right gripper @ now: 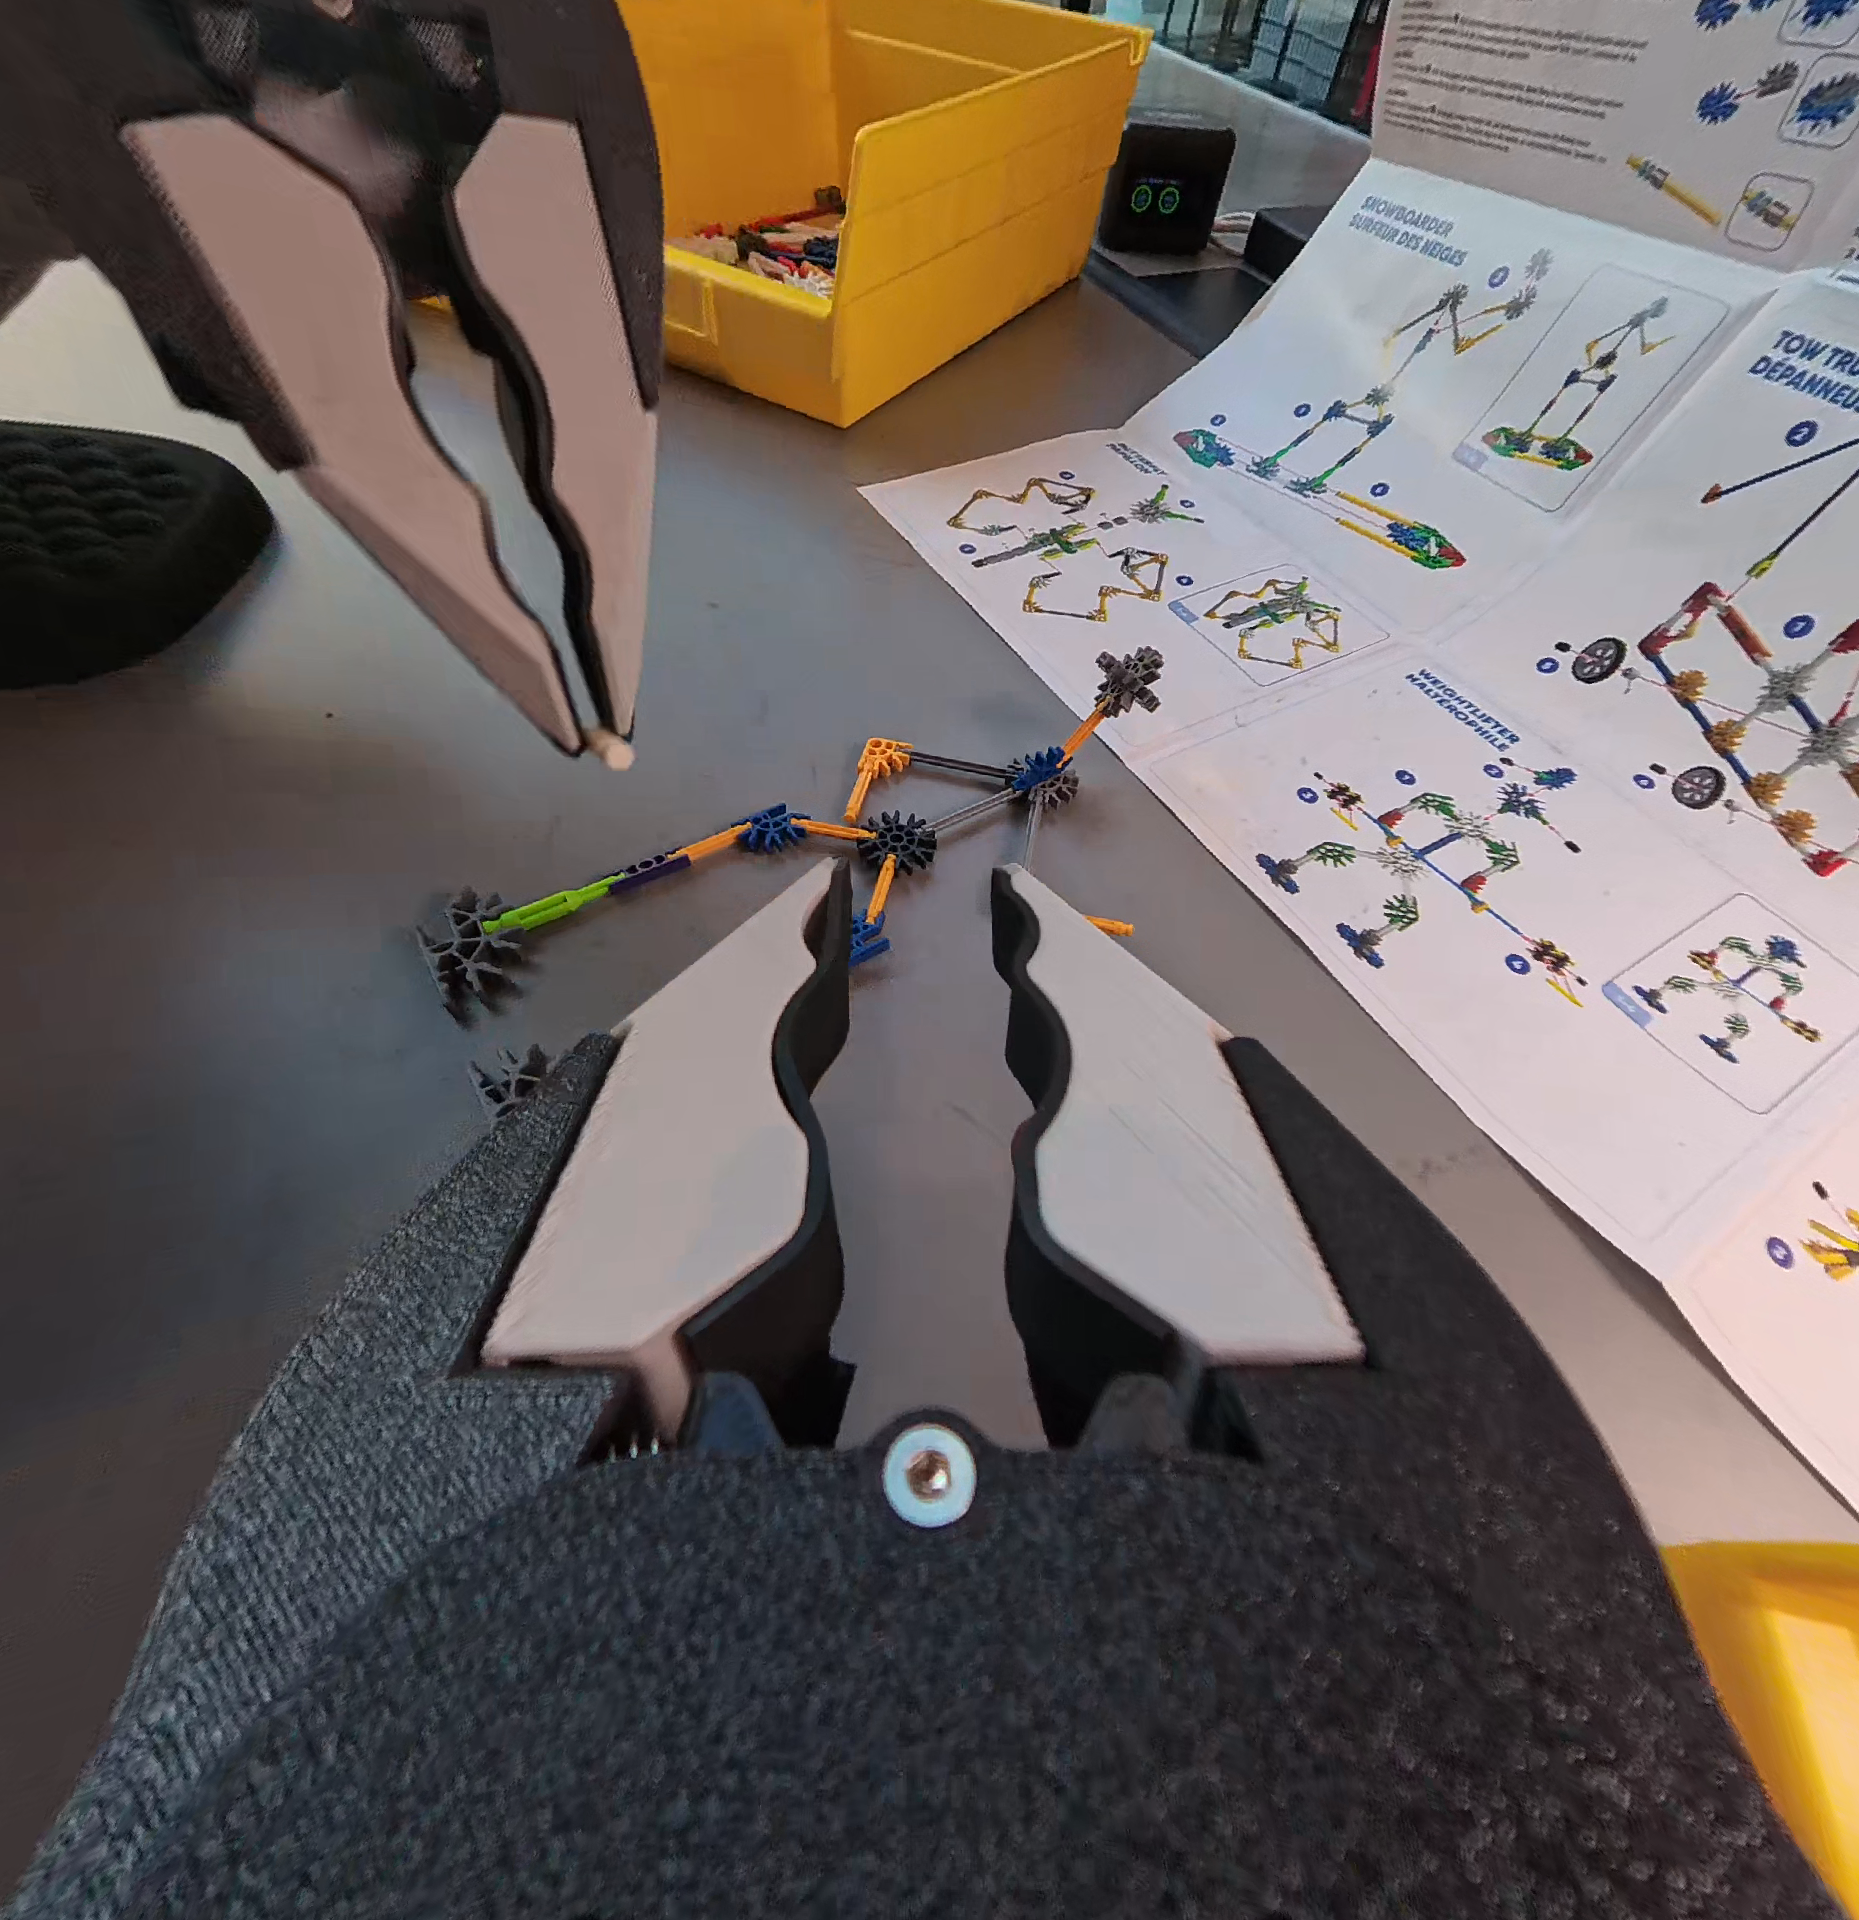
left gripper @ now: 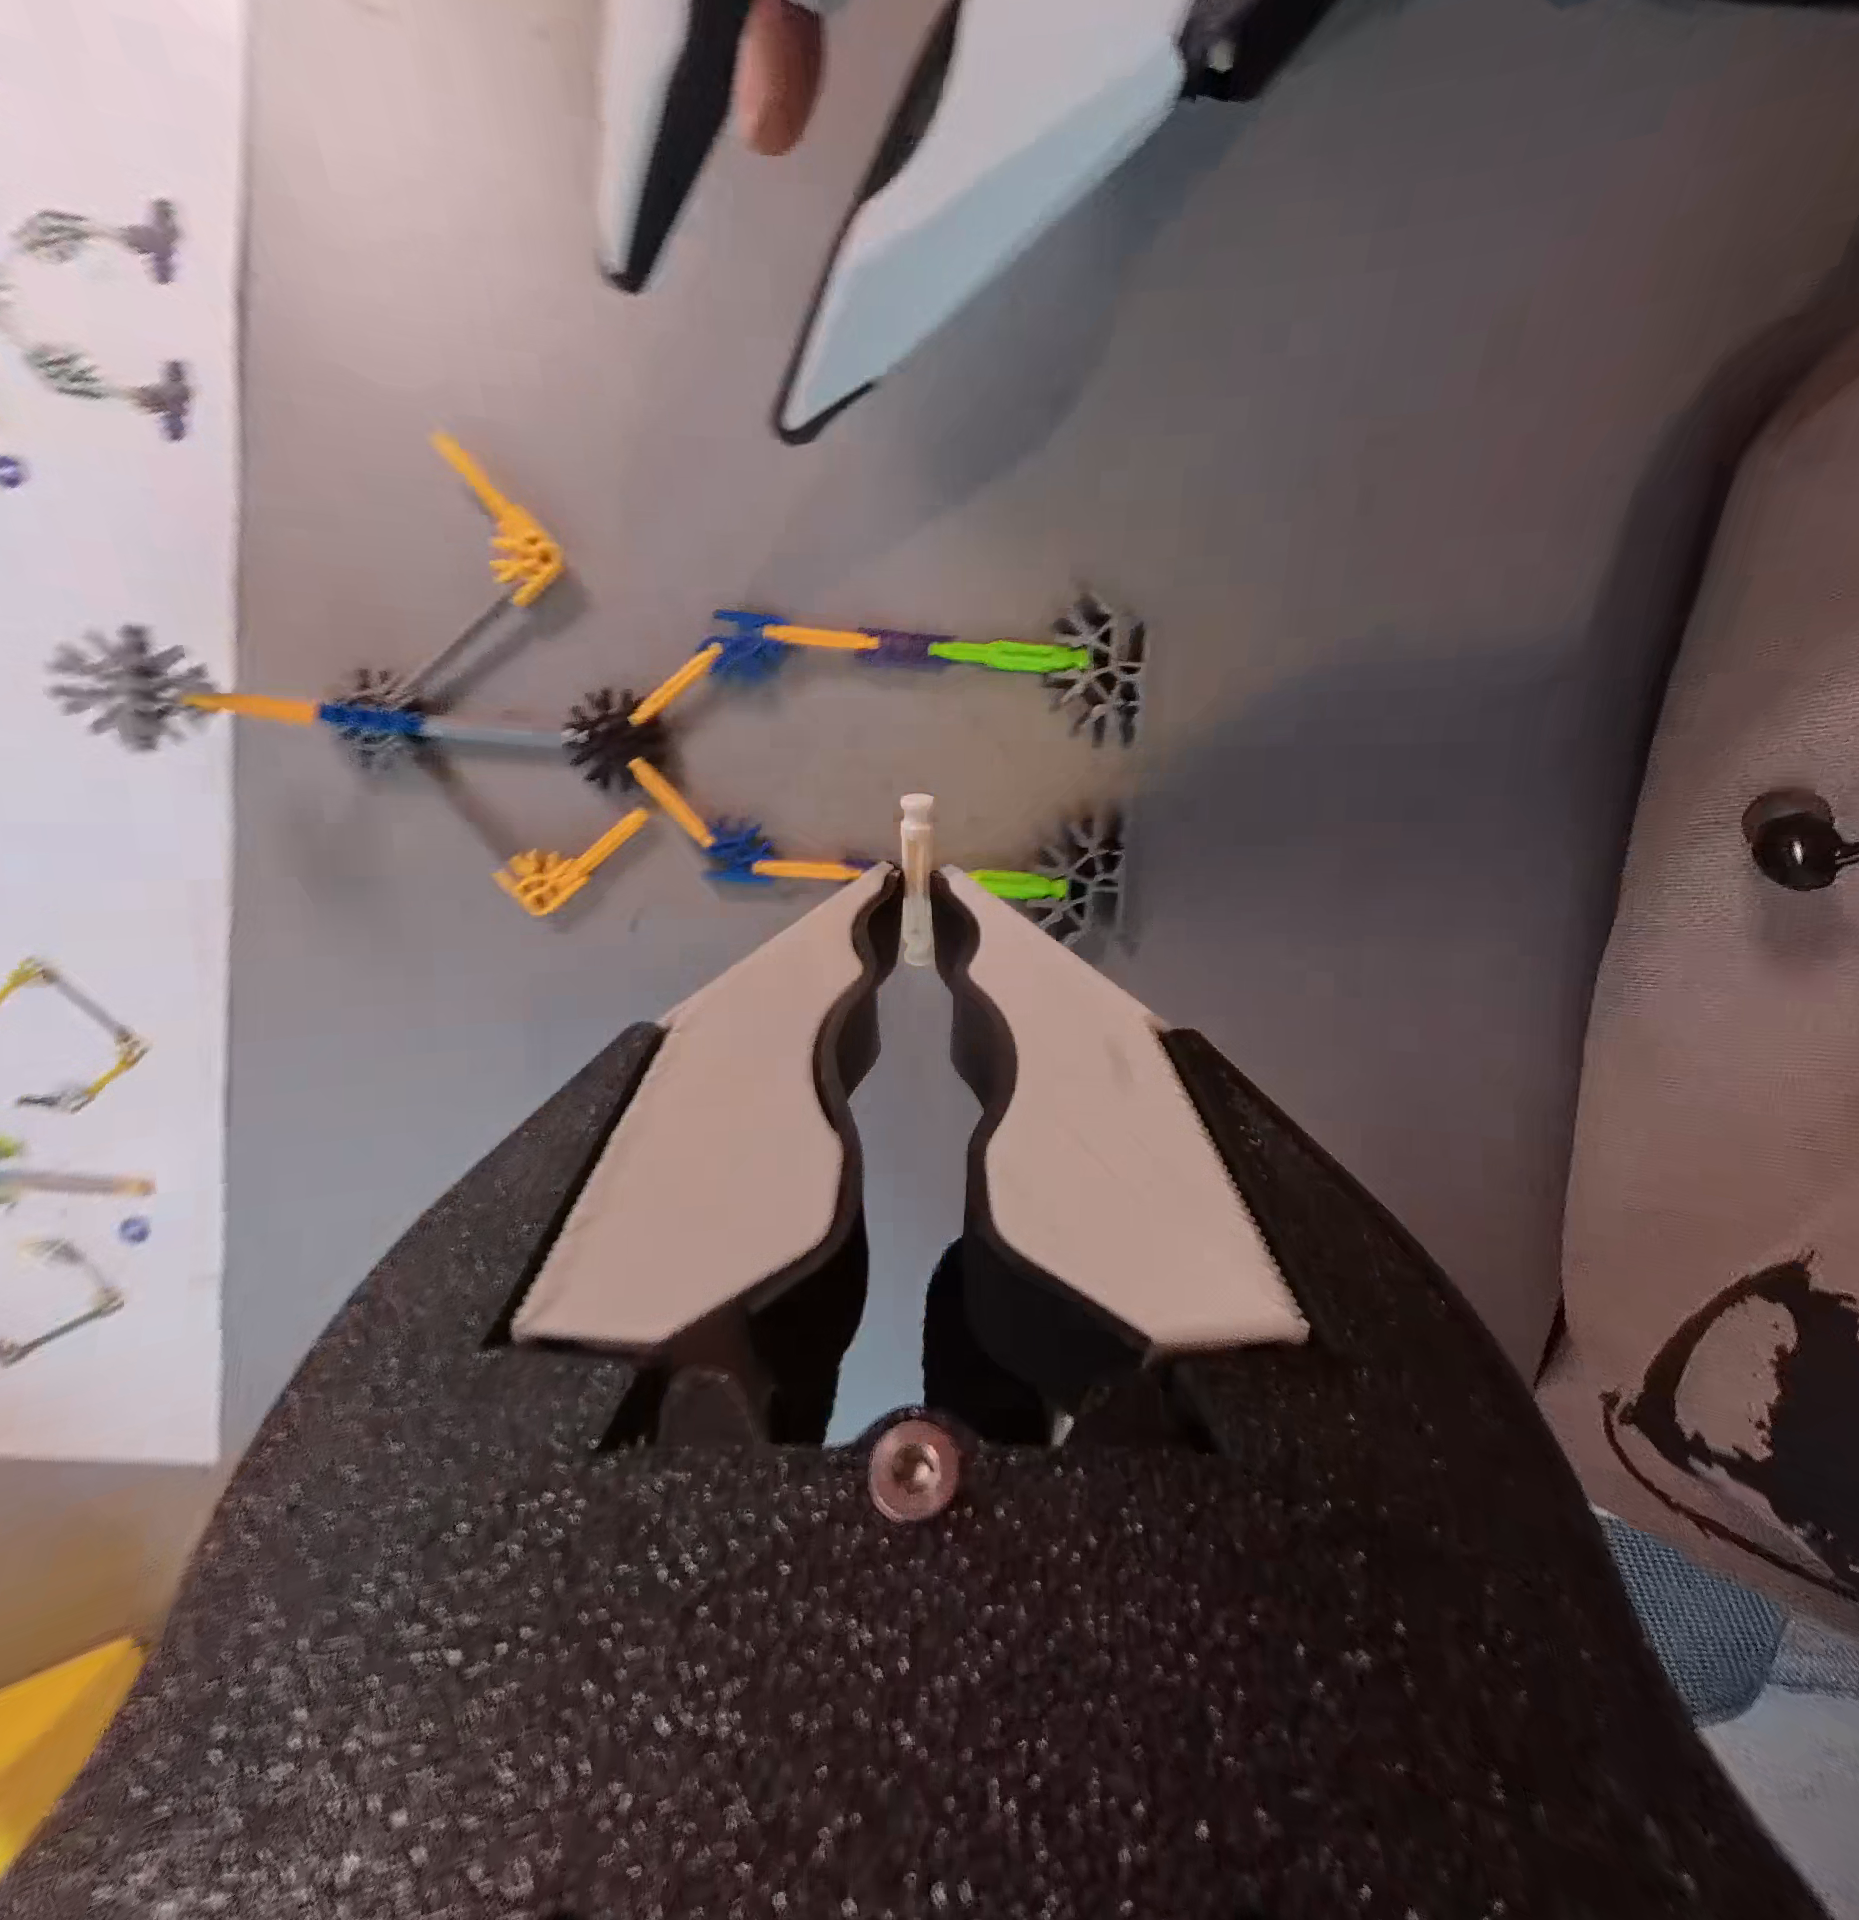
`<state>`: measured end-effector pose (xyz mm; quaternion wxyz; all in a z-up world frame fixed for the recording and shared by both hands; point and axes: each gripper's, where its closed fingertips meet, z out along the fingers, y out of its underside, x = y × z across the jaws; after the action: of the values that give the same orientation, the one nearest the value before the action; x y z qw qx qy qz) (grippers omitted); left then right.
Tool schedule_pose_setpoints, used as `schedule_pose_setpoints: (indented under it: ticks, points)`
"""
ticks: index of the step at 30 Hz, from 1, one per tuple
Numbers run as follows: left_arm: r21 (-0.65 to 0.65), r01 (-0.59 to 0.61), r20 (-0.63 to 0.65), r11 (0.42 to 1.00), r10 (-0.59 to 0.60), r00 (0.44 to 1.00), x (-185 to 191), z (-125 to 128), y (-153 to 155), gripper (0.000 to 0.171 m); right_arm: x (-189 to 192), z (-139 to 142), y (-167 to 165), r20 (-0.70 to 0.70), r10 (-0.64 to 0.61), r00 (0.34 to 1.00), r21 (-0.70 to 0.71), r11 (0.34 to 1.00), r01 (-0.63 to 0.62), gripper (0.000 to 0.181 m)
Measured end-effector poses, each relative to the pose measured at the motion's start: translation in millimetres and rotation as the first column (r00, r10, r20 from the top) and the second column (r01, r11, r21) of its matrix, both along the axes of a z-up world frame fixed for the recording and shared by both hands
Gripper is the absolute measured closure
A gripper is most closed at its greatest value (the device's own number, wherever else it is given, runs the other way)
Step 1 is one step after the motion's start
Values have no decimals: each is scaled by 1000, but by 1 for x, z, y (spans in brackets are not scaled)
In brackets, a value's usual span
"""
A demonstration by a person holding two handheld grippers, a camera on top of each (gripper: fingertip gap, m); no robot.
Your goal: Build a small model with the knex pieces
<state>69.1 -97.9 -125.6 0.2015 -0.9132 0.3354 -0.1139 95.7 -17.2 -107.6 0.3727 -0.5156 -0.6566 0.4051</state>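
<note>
A: Pinching that small white rod right at the tips, your left gripper has its fingers clenched on it. The rod stands upright between them, its knobbed end poking out past the tips. I'd say a grip that far forward leaves the free end clear to push into a connector.

B: And your right gripper?

A: Its fingers are spread and hold nothing. They hang low over the counter, straddling the lower leg of the flat figure. One orange rod and a blue connector show in the gap between them. You seem to keep it there to steady the figure, though I can't tell whether the tips touch it.

B: Where does the figure lie?

A: Flat on the grey counter, black hub in the middle, orange rods fanning out to blue connectors. Green and purple rods run on to grey snowflake pieces at the feet. Its head end reaches onto the instruction sheet, probably so you can compare it with the drawings.

B: Anything farther out?

A: A yellow bin of spare parts sits beyond, well apart from the figure. From your left wrist view, your rod hovers just above the figure's lower leg.
</note>
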Motion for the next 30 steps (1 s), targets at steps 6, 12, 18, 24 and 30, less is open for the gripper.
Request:
schedule_pose_setpoints:
  ticks: [6,12,18,24,30]
  points:
    - [-65,62,-7,996,-63,998,42,-26,-11,166,1,-2,-1,8,2,1000,45,999,-3,157]
    - [-86,77,-23,993,-79,997,54,-39,-17,166,2,-6,0,24,2,1000,93,996,-4,159]
    - [-91,100,-38,991,-104,994,59,-39,-19,166,2,-7,-2,29,12,1000,116,993,-15,159]
    - [-98,105,-33,990,-109,993,60,-41,-20,166,2,-9,-3,35,16,999,124,992,-20,159]
    - [-70,101,-26,992,-103,994,59,-37,-18,156,2,-10,-8,35,35,999,108,993,-39,159]
